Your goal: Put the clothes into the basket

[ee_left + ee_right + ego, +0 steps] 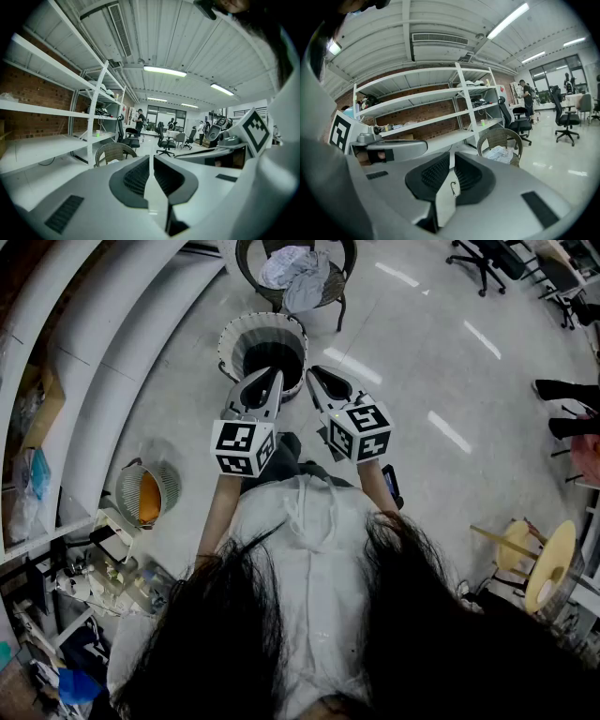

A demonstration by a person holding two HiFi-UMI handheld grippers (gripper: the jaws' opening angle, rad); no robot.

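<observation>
White shelves (103, 324) run along the left side of the floor, with a brick wall behind them in both gripper views. A small round mesh tub (127, 486) stands at their foot and holds something orange. Office chairs (483, 261) stand far off to the right, and another person's shoes (564, 390) show at the right edge. More people stand far down the room in the left gripper view.

The left gripper (272, 376) and the right gripper (317, 373) are held side by side in front of the person's chest, pointing forward and a little down. In the head view their tips lie over the near rim of the basket (232, 332). The left gripper's jaws are drawn together to a thin slit, with nothing between the ribbed pads (138, 176). The right gripper's jaws are also closed, and nothing is held between its pads (436, 173). Neither gripper touches any cloth.

The basket has a pale frilled rim, and its inside looks dark throughout. It stands on the floor between the grippers and a wicker chair (499, 136). The clothes (295, 266), a pale crumpled heap, lie on the seat of that chair, just beyond the basket and well apart from both grippers. The right gripper view shows the same heap (500, 153) against the chair's curved back.
</observation>
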